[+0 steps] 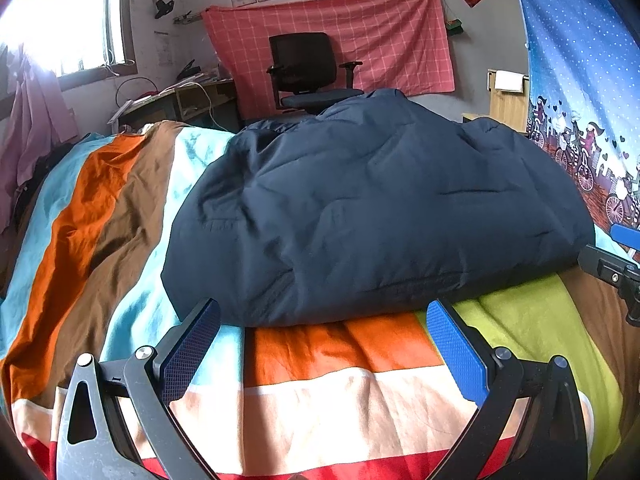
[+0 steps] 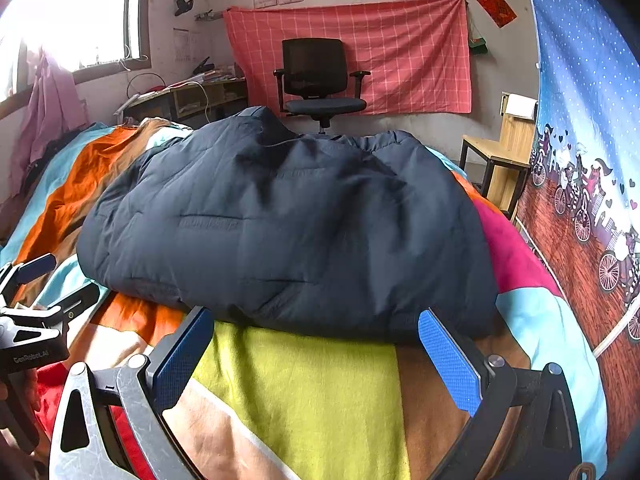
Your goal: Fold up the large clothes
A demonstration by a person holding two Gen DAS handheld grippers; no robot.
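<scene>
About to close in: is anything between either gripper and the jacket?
Nothing visible. Left gripper and right gripper are both open, facing the jacket near edge, with only bare bedspread between.

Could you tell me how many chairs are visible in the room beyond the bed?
2: a black office chair by the red checked cloth, and a wooden chair at right.

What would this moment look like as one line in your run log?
task: fold large clothes | navy jacket: lying bunched on striped bedsheet | left gripper: open, empty | right gripper: open, empty
</scene>
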